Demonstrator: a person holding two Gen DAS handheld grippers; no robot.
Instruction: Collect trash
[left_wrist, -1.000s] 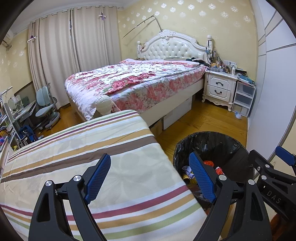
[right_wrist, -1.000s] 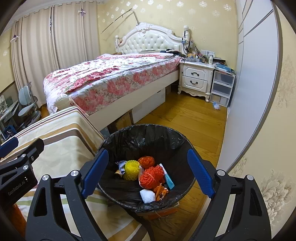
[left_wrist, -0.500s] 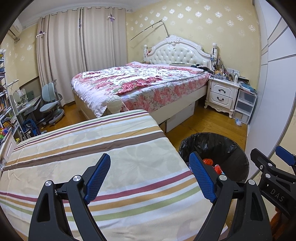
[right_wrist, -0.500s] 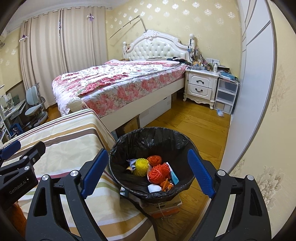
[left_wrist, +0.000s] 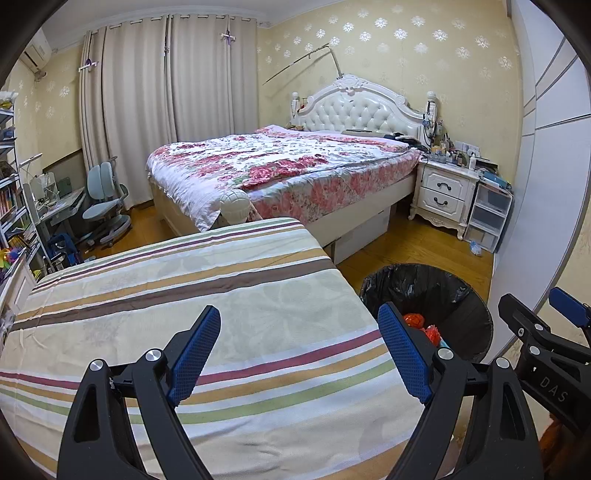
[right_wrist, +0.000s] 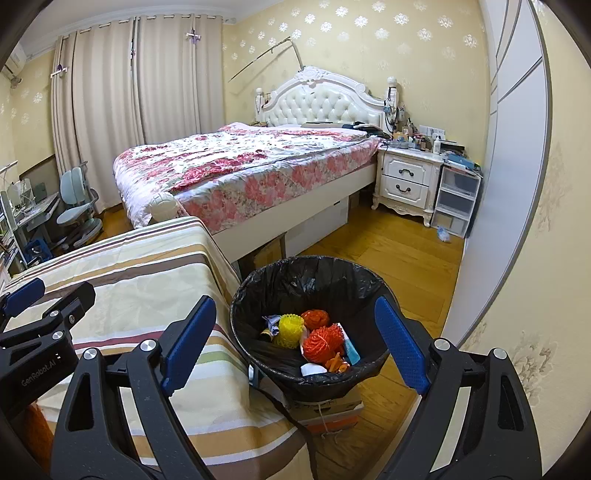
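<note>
A bin lined with a black bag (right_wrist: 314, 284) stands on the floor beside the striped-cloth surface (left_wrist: 184, 291). Inside lie orange net balls (right_wrist: 321, 341), a yellow net ball (right_wrist: 290, 328), a white scrap and a blue wrapper. My right gripper (right_wrist: 295, 343) hangs open above and in front of the bin, nothing between its blue pads. My left gripper (left_wrist: 299, 354) is open over the striped cloth, holding nothing. The bin (left_wrist: 432, 291) shows to its right, with orange trash inside. Each gripper appears at the edge of the other's view.
A floral-quilted bed (left_wrist: 280, 170) with a white headboard fills the middle of the room. A white nightstand (right_wrist: 406, 181) and plastic drawers (right_wrist: 456, 199) stand at right. A desk chair (left_wrist: 105, 206) and shelves are at left. A cardboard box (right_wrist: 325, 406) sits under the bin.
Both views have pulled back and up from the bin and the striped cloth, so more of the cloth shows and the bin looks smaller. Both grippers stayed open and empty.
</note>
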